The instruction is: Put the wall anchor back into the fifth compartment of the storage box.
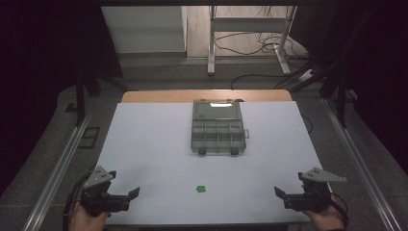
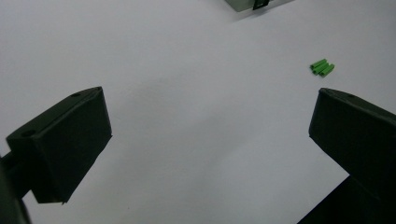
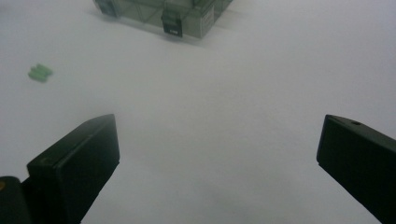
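Green pieces (image 1: 200,188) lie near the table's (image 1: 144,144) near edge, between the left gripper (image 1: 126,196) and right gripper (image 1: 284,194), both spread and empty; box (image 1: 218,127) farther off.

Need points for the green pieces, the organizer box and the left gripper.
green pieces (image 2: 322,67), left gripper view, middle of the small cluster.
organizer box (image 1: 219,131), high view, divided tray below the raised lid.
left gripper (image 1: 122,190), high view, gap between its jaw tips.
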